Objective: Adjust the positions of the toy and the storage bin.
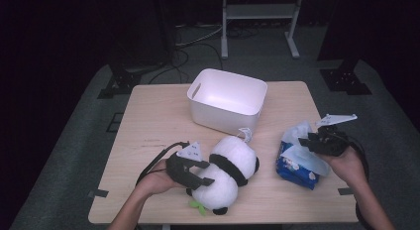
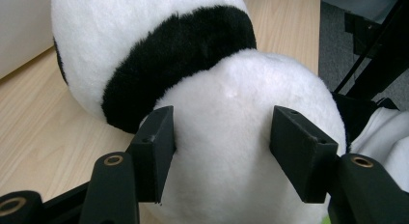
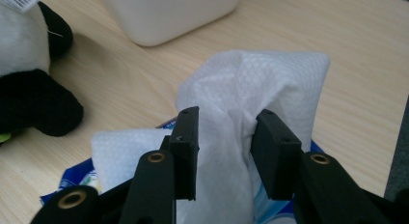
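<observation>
Two things are in hand at once: a plush panda (image 1: 225, 173) and a white wipe (image 3: 251, 93) standing up out of a blue pack of wipes (image 1: 296, 169). The panda lies on its side at the near edge of the tabletop (image 1: 153, 116), left of centre, with a paper tag showing at its far end. The left tool (image 1: 198, 173) is clamped on its white body; in the left gripper view both pads (image 2: 156, 149) press into the fur just below the black band, and the plush bulges between them.

The pack lies at the right of the tabletop, well apart from the panda. The right tool (image 3: 225, 154) sits over its top with the wipe rising between the jaws. The far pad dents the bunched sheet, yet the near pad looks only to brush it, so I read these jaws as parted around the wipe rather than pinching it.

A white bin (image 1: 227, 98) stands empty behind both, at the far middle of the tabletop.

The step appears to be securing each item before moving it. Next, the right tool probably needs to close firmly on the wipe and draw upward, while the pack may lift with it unless it is held down.
</observation>
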Demonstrator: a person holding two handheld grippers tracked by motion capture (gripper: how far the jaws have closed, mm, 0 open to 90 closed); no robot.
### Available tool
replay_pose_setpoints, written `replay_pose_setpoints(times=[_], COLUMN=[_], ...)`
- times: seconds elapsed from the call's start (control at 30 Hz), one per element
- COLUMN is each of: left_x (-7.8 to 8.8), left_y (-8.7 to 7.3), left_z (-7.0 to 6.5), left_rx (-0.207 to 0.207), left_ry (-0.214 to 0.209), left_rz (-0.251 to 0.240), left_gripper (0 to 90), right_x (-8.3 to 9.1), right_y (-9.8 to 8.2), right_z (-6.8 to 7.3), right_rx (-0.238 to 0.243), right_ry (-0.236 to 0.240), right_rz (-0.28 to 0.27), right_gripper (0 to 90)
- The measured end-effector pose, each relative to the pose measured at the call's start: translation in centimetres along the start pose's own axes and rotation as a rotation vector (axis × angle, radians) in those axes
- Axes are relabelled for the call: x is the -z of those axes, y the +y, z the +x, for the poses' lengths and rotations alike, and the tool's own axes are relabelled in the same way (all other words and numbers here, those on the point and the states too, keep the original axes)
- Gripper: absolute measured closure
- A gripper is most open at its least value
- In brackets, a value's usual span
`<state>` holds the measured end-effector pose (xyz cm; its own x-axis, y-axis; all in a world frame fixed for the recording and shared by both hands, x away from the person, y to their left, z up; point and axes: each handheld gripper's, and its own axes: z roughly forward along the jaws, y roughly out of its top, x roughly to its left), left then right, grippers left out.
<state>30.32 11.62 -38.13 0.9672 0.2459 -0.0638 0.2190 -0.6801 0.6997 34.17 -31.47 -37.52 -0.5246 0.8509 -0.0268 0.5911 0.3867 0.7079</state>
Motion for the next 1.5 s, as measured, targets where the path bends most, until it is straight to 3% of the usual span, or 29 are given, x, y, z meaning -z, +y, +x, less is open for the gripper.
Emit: replay_pose_setpoints(times=[0.37,1.03,1.2,1.5], left_x=[0.0,-0.1,-0.1,-0.1], left_y=[0.0,0.1,0.2,0.2], left_z=[0.0,0.1,0.1,0.1], left_rx=[0.000,0.000,-0.001,-0.001], left_ry=[-0.001,-0.002,0.000,-0.001], left_rz=[-0.004,-0.001,0.002,0.002], left_gripper=[40.4,38.7,38.7,38.6], right_x=[0.9,1.9,2.4,2.2], right_y=[1.4,1.3,1.4,1.2], right_z=[0.7,-0.4,-0.6,-0.2], right_rx=[0.027,-0.009,-0.032,-0.031], right_ry=[-0.002,0.019,0.026,0.087], right_rz=[-0.037,-0.075,-0.111,-0.111], right_gripper=[59.6,57.6,57.3,57.3])
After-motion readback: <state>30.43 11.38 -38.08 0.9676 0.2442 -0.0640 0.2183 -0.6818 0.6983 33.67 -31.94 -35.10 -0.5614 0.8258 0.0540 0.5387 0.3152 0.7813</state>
